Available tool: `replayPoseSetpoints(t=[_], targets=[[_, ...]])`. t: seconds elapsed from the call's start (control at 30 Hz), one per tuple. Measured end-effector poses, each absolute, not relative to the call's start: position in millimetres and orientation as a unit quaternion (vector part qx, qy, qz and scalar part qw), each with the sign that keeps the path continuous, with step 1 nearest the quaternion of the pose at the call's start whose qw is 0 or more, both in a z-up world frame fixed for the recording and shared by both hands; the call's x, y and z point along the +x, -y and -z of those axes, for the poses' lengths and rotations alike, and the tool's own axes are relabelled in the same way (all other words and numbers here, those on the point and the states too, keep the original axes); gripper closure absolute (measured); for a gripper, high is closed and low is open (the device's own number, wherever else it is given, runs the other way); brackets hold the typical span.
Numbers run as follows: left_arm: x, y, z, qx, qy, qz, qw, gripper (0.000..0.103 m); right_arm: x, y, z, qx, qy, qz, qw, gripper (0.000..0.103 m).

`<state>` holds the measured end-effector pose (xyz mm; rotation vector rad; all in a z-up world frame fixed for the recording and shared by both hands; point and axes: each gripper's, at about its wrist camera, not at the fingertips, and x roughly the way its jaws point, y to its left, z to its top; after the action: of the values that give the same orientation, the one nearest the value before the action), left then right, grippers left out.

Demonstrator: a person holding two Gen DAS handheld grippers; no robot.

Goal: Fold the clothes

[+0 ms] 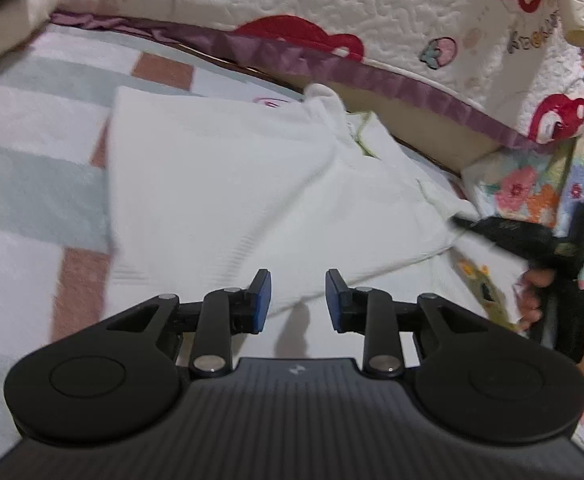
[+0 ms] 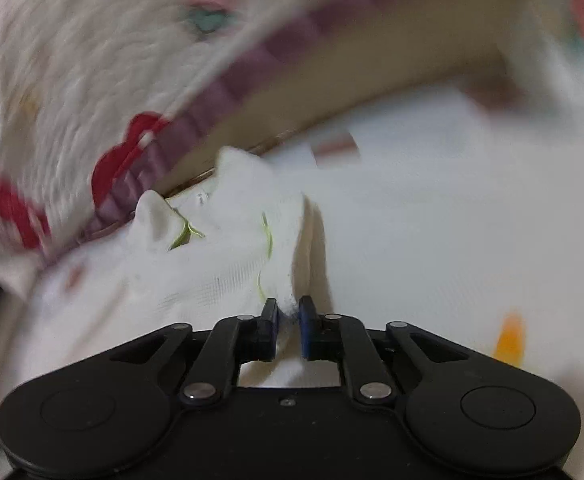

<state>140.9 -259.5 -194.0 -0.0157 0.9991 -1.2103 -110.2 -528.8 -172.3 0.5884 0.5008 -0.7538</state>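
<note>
A white garment (image 1: 227, 196) lies partly folded on a checked blanket (image 1: 31, 184), with a yellow-green trimmed collar (image 1: 362, 136) near its far side. My left gripper (image 1: 298, 300) hovers open over the garment's near edge, nothing between its blue pads (image 1: 261, 300). In the left wrist view my right gripper (image 1: 458, 222) is at the garment's right corner, held by a gloved hand (image 1: 548, 300). The right wrist view is blurred; there my right gripper (image 2: 288, 312) is shut on a bunched white edge of the garment (image 2: 227, 248).
A quilted white cover with red prints and a purple ruffle (image 1: 372, 76) hangs along the far side. A floral cloth (image 1: 532, 188) lies at the right. Another white piece with a yellow print (image 1: 480, 280) lies under the garment's right corner.
</note>
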Motion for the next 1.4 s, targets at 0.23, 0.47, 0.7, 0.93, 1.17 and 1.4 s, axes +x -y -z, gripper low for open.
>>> replayPoseSetpoints(t=[0.23,0.47,0.7,0.93,1.17,1.4], targets=[[139.4,261.3,197.6,0.032,-0.454,0.532,0.714,0.073,-105.2,526.5,175.1,0.216,-0.317,0.393,0.836,0.095],[134.8,260.0,196.7,0.049,-0.446,0.532,0.719,0.073,-122.2,527.6,182.7,0.199,-0.317,0.425,0.824,0.095],[122.0,263.8,190.1,0.055,-0.439,0.529,0.724,0.068,-224.4,565.0,161.4,0.256,-0.256,0.494,0.791,0.088],[69.0,279.0,167.6,0.063,-0.423,0.552,0.716,0.068,-360.5,603.7,161.3,0.322,-0.200,0.514,0.769,0.057],[-10.2,318.9,148.0,0.085,-0.405,0.577,0.704,0.065,-441.0,643.5,191.0,0.378,-0.164,0.551,0.726,0.053],[-45.7,340.2,137.0,0.088,-0.402,0.573,0.709,0.065,-480.5,679.6,210.3,0.434,-0.098,0.546,0.710,0.046]])
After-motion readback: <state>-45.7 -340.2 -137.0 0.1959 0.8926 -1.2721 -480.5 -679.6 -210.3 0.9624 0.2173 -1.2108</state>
